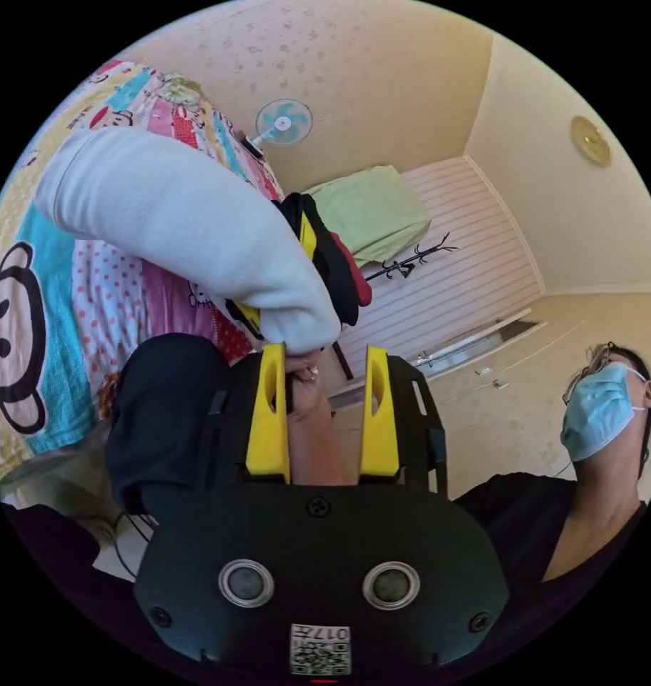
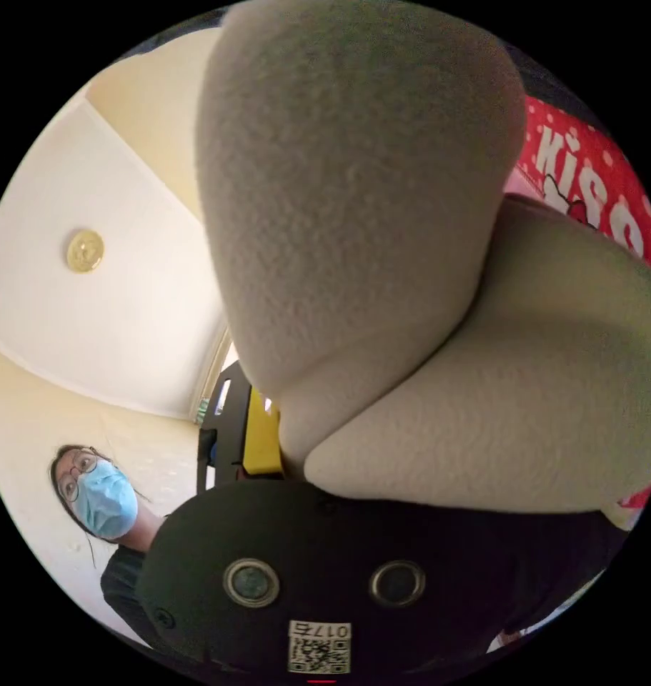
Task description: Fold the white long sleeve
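Patchwork cartoon bedspread (image 1: 25, 343) lying at left of frame. White long sleeve (image 1: 189, 229): hanging lifted, right gripper (image 1: 318, 250) seeming to be pinching it. Left gripper (image 1: 324, 379): fingers (image 1: 268, 414) spreading, empty. Step: lifting; next, left grasping a free edge.

White fleece sleeve (image 1: 182, 221), yellow jaws, colourful cartoon-patterned bedsheet (image 1: 32, 300).

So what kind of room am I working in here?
Probably a bedroom in a home: a patchwork cartoon-print bedspread lies under the white long sleeve, a small fan is mounted on the papered wall, and a coat rack stands nearby.
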{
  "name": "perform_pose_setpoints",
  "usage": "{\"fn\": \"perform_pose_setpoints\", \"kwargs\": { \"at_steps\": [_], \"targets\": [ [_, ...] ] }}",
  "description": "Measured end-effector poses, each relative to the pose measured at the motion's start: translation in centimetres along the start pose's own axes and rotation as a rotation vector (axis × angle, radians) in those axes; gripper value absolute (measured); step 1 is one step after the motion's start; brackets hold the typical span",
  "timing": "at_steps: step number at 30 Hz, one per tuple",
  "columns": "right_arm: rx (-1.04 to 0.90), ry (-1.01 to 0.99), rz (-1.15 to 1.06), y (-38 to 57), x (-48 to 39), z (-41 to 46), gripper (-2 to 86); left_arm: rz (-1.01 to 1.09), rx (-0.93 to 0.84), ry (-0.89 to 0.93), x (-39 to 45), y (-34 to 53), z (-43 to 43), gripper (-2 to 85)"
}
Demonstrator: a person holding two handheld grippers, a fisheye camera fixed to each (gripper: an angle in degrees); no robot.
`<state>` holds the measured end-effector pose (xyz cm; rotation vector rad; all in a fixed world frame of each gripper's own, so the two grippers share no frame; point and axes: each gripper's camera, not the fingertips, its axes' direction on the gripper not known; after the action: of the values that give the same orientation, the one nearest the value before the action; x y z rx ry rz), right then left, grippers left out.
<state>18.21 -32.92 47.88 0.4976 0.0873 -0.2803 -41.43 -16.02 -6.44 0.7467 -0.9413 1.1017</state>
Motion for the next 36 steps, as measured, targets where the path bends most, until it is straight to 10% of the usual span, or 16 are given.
{"fn": "perform_pose_setpoints", "kwargs": {
  "at_steps": [8, 15, 23, 31, 36],
  "targets": [
    [0.013, -0.363, -0.521, 2.1, -11.8, -3.2, 12.5, 0.081, 0.047, 0.193, 3.5, 7.6, 0.8, 9.3],
    [0.145, -0.205, -0.928, -1.0, -27.3, -8.6, 11.8, 0.137, -0.011, 0.114, 5.8, 8.5, 4.3, 10.0],
    [0.521, 0.378, -0.153, -11.3, -13.8, -20.0, 9.8, 0.122, -0.085, 0.077, 7.0, 8.5, 8.4, 10.0],
    [0.766, 0.603, -0.406, 3.8, -5.5, -11.6, 1.0, 0.134, -0.022, -0.026, 9.0, 6.1, 8.9, 9.5],
    [0.485, 0.649, -0.329, 2.4, 1.7, 0.0, 0.5, 0.130, 0.204, -0.169, 9.7, 3.9, 3.3, 6.4]
  ]
}}
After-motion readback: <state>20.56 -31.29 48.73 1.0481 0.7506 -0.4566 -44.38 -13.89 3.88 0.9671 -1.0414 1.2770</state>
